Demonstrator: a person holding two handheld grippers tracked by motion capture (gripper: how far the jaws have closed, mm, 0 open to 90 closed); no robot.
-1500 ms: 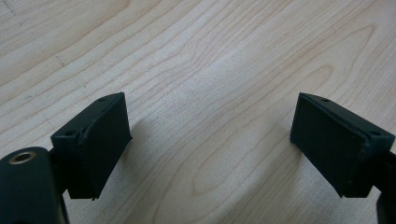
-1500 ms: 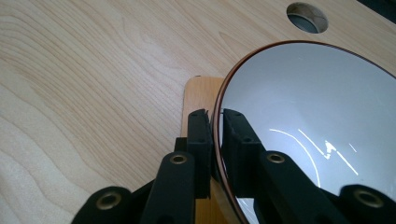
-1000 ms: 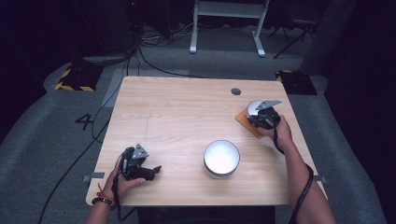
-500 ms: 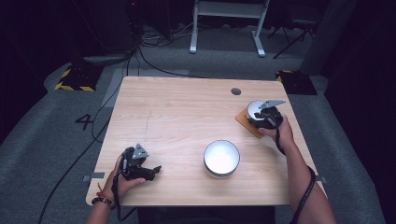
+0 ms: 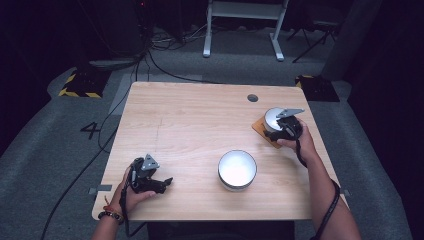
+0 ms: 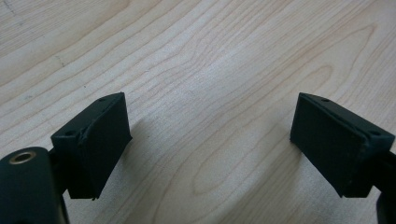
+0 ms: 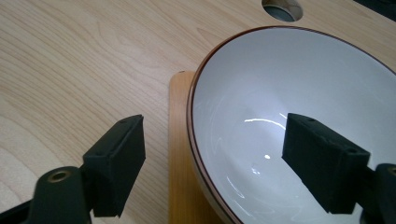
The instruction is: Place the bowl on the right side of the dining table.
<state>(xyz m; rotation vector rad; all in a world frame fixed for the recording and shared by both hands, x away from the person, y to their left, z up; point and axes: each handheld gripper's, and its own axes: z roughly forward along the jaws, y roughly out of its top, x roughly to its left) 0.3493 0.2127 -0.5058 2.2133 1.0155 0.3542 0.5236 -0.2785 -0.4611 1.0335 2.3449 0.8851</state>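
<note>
The right gripper (image 5: 278, 131) has just been letting go, and its jaws now stand wide apart around the rim of a white bowl (image 7: 299, 121) without pressing on it. This bowl sits on a small wooden board (image 7: 181, 154) near the table's (image 5: 190, 125) right edge. The left gripper (image 6: 210, 149) rests wide apart over bare wood. Another white bowl (image 5: 237, 169) sits nearer the middle.

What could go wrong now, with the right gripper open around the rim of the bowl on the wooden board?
1. The right gripper has just been opening, and its jaws straddle the rim of the white bowl; pulling away sideways might catch the rim and tip the bowl.
2. The bowl overhangs the small wooden board, so a nudge could slide it off.
</note>
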